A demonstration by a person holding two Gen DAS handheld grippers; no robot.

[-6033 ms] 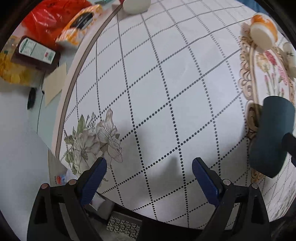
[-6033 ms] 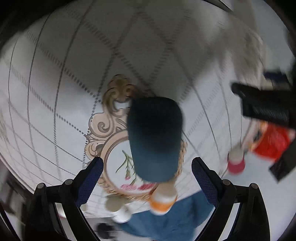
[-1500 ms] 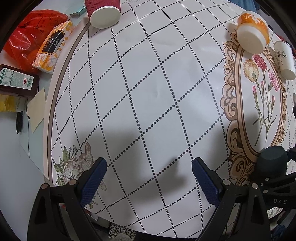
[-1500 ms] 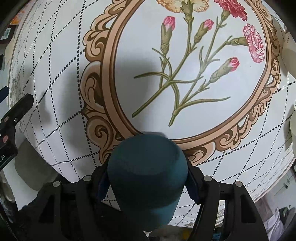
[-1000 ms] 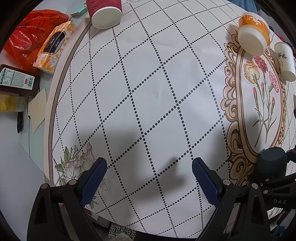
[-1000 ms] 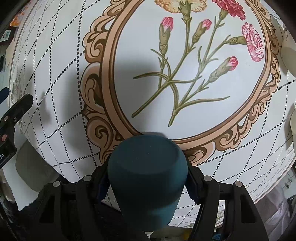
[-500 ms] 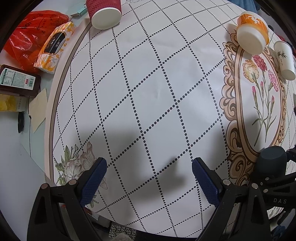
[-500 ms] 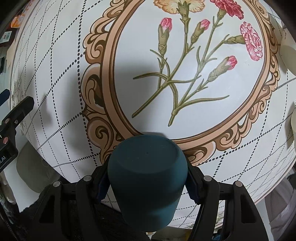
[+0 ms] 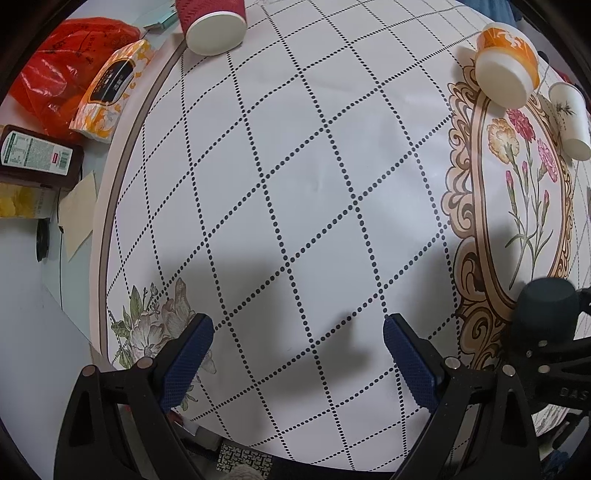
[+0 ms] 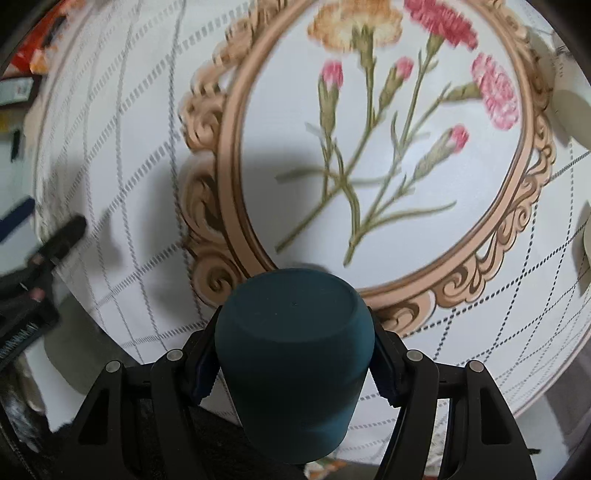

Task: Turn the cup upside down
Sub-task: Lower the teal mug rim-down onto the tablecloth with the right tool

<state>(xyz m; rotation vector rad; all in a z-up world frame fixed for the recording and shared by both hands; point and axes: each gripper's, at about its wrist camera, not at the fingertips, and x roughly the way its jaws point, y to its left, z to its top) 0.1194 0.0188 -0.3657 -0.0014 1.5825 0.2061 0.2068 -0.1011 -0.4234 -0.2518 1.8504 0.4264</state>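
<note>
Gripping the teal cup (image 10: pixel 293 354) base-up, your right gripper (image 10: pixel 293 363) sits beside the floral frame (image 10: pixel 236 206); left gripper (image 9: pixel 295 354) jaws wide.

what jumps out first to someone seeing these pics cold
The dark teal cup fills the bottom middle of the right wrist view, base toward the camera, pinched in the right claw. Behind it the tablecloth shows a gold scrolled oval of pink and orange carnations. In the left wrist view, the left claw hangs open over the dotted diamond pattern, with a red paper cup at the far edge.

Matt teal cup (image 10: pixel 293 354) (smooth, unglazed-looking)
</note>
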